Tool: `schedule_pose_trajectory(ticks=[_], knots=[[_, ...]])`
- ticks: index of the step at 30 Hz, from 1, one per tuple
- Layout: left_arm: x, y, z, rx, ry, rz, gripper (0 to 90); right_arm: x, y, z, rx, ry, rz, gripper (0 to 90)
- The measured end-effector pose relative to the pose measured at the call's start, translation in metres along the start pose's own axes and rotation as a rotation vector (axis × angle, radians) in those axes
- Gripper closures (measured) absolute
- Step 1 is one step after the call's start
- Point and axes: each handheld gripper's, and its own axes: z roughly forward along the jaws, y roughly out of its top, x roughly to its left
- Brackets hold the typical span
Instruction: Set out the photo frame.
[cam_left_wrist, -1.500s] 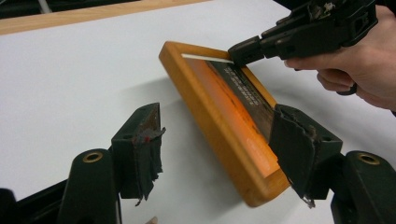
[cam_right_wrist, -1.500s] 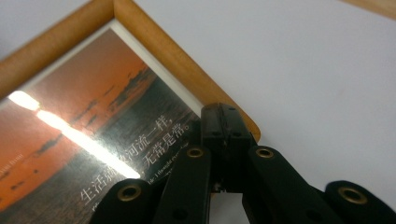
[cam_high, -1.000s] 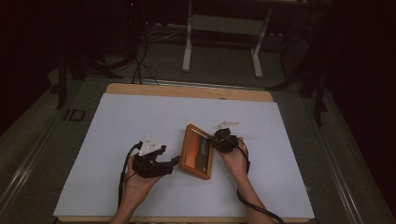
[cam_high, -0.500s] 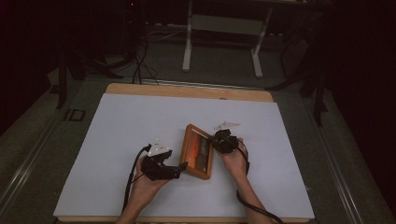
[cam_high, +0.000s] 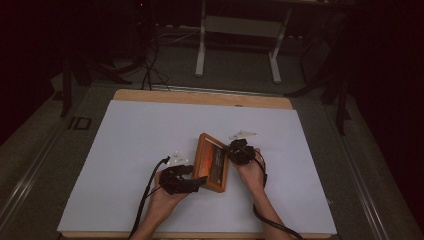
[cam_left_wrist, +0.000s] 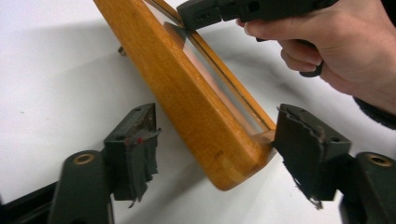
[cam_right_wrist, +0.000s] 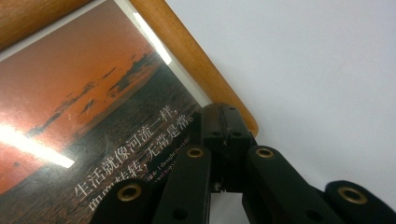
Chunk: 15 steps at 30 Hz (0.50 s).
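A wooden picture frame (cam_high: 211, 163) is pinned at its edge by the closed right tongs (cam_right_wrist: 225, 122), while its corner is straddled by the left tongs (cam_left_wrist: 215, 140), whose jaws, just closing, stand wide.

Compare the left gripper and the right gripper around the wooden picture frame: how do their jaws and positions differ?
The left gripper has its jaws apart, straddling a corner of the wooden picture frame; they have just been closing. The right gripper has its jaws shut, resting at the frame's opposite edge. The left sits nearer the person, the right farther. Both are black and hand-held.

Smooth varnished wooden frame (cam_left_wrist: 187, 93), glossy print (cam_right_wrist: 93, 121), matt white tabletop (cam_high: 140, 135)
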Motion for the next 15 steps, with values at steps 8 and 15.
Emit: schedule_pose_trajectory(ticks=[8, 15], knots=[[0.005, 0.005, 0.008, 0.015, -0.033, -0.1, 44.7, 0.0, -0.001, 0.0, -0.002, 0.003, 0.004, 90.0], [0.005, 0.007, 0.011, 0.032, -0.024, -0.143, 48.8, -0.003, 0.002, -0.001, 0.012, 0.016, -0.028, 90.0]])
